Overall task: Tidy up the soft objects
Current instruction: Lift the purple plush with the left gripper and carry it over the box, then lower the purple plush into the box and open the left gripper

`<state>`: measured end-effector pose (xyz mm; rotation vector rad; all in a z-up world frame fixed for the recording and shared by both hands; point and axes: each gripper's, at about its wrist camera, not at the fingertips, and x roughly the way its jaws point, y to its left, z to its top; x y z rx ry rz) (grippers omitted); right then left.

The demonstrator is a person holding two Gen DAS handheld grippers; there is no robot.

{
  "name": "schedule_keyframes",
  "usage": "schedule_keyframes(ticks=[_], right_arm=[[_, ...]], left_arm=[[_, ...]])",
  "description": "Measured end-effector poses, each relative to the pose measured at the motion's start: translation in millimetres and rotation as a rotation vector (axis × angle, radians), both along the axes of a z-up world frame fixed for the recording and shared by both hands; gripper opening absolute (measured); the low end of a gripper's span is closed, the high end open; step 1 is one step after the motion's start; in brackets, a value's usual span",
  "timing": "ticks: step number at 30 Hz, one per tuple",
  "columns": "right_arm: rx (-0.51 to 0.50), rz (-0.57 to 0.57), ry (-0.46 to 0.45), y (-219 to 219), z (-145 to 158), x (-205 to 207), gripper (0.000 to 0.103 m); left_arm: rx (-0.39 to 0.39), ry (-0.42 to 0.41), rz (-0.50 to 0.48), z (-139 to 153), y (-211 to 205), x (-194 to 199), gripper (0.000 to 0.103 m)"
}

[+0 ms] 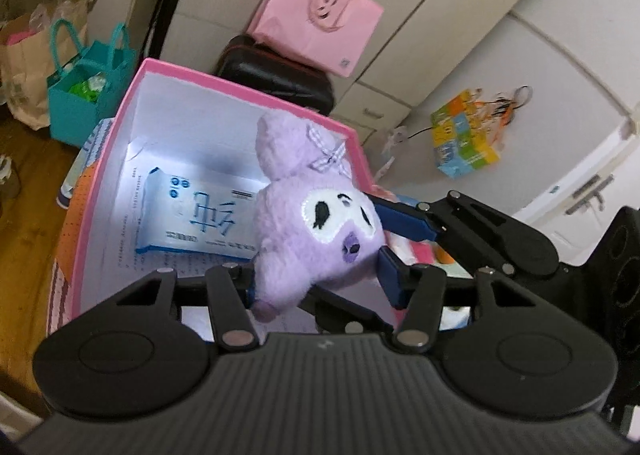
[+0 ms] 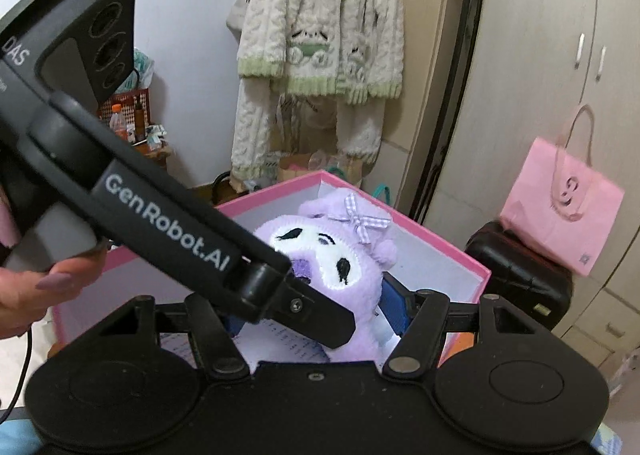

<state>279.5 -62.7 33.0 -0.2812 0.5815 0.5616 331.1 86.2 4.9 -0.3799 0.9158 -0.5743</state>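
Left wrist view: the left gripper (image 1: 320, 271) points downward over an open pink box (image 1: 224, 75). Its blue pads (image 1: 390, 275) press against the lower part of a purple plush toy (image 1: 316, 223), gripping it from both sides. The toy hangs above the box interior, face toward the camera, checked bow on its head. The right gripper (image 1: 390, 221) enters from the right at a slant, one blue finger lying against the toy's cheek. A white and blue packet (image 1: 196, 215) lies flat on the box floor, on printed paper. A teal bag (image 1: 86, 95) stands left of the box; a pink paper bag (image 1: 316, 23) rests on a black case (image 1: 276, 75) behind it.

Right wrist view: the right gripper (image 2: 320, 307) also points downward at the box (image 2: 460, 251). Its right blue pad (image 2: 394, 305) touches the toy's (image 2: 332, 259) flank; the left pad is mostly hidden behind the other tool, so it cannot be told whether this gripper is clamped on the toy. The left gripper (image 2: 344, 329) crosses diagonally from upper left, its tip against the toy's lower face. A hand (image 2: 44, 283) holds that tool's handle at the left edge. A knitted garment (image 2: 320, 43) hangs on the wall beyond.
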Motion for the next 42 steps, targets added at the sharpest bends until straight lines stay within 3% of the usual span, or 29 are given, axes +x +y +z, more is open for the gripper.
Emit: schedule_keyframes(ticks=[5, 11, 18, 21, 26, 32, 42], right_arm=[[-0.01, 0.011, 0.064, 3, -13, 25, 0.068], [-0.067, 0.009, 0.102, 13, -25, 43, 0.068], [-0.148, 0.025, 0.154, 21, -30, 52, 0.068], [-0.176, 0.03, 0.139, 24, -28, 49, 0.074], [-0.179, 0.005, 0.096, 22, -24, 37, 0.079], [-0.139, -0.02, 0.059, 14, -9, 12, 0.079], [-0.145, -0.018, -0.029, 11, 28, -45, 0.08]], left_arm=[[0.054, 0.092, 0.026, -12, -4, 31, 0.05], [0.132, 0.131, 0.034, -23, -7, 45, 0.048], [0.098, 0.208, 0.052, -37, -2, 55, 0.048], [0.106, 0.221, 0.092, -39, 0, 56, 0.057], [0.128, 0.144, 0.086, -27, 0, 42, 0.065], [0.197, -0.091, 0.092, 12, 0, -7, 0.069], [0.275, -0.236, 0.034, 58, -7, -71, 0.069]])
